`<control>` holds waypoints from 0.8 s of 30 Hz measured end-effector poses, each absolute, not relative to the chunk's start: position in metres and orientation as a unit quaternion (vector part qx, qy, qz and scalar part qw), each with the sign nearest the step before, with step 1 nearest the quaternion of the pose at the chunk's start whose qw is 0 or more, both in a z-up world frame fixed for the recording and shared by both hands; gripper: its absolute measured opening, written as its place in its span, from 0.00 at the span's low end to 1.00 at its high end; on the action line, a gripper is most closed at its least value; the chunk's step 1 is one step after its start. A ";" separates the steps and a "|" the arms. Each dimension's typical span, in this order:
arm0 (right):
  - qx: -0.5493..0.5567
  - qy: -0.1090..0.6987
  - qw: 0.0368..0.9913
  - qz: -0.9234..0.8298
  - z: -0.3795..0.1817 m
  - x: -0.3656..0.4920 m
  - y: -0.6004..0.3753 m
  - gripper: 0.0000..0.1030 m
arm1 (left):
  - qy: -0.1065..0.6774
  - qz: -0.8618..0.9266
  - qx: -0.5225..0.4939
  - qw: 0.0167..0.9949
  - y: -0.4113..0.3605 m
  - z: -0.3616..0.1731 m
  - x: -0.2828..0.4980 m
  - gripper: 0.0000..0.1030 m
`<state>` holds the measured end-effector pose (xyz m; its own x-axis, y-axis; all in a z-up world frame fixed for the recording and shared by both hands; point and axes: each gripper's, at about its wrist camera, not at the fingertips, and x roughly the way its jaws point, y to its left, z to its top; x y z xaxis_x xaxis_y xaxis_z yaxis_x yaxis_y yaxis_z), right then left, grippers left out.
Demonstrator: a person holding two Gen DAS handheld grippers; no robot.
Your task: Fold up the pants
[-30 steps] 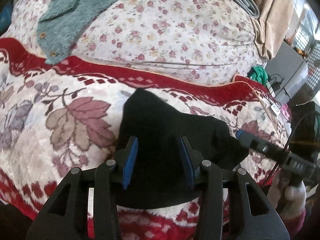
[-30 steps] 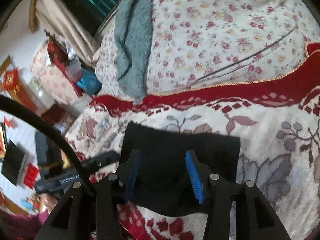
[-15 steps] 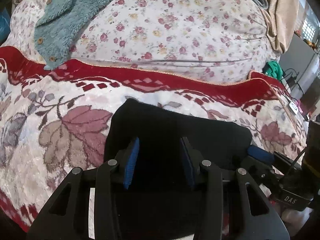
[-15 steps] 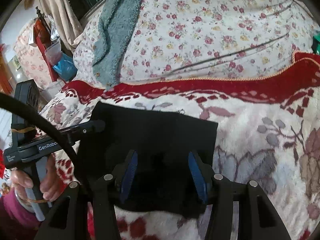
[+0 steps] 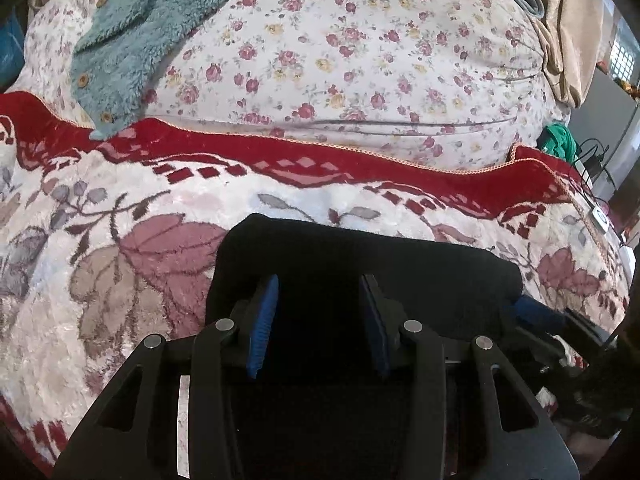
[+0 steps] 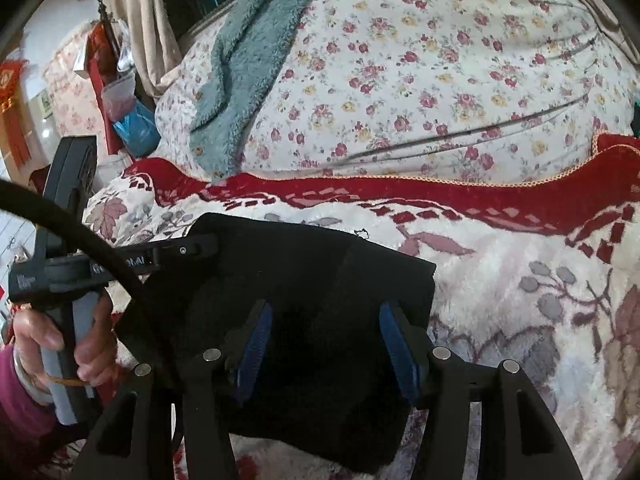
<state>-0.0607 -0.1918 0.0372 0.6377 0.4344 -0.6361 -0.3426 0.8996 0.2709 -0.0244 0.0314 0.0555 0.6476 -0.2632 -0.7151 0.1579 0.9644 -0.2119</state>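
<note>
black folded pants (image 5: 360,256) are laid flat on a plush cream blanket with red border and leaf pattern (image 5: 120,280), near its front edge, as a compact rectangular bundle. in the right wrist view the same pants (image 6: 304,280) are seen with the far right corner squared off.

the left gripper (image 5: 318,320) is held over the near part of the bundle, blue-padded fingers (image 5: 262,320) parted at a medium gap; black cloth fills the space between them, but whether the pads press on it cannot be told.

the right gripper (image 6: 326,344) is opening, jaws fairly wide, with the pants below and between them; the pads are not seen pinching any fabric.

the left tool's handle is gripped by a hand (image 6: 60,340) with a magenta sleeve, at the left edge of the right wrist view.

a white quilt with small rose print (image 5: 360,60) is piled behind the blanket, and a teal fleece garment with buttons (image 5: 132,40) is draped on it.
</note>
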 end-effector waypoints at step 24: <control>0.144 0.383 0.884 0.225 0.063 -0.081 -0.215 0.80 | 0.403 -0.113 -0.091 0.904 0.068 0.086 -0.066 0.40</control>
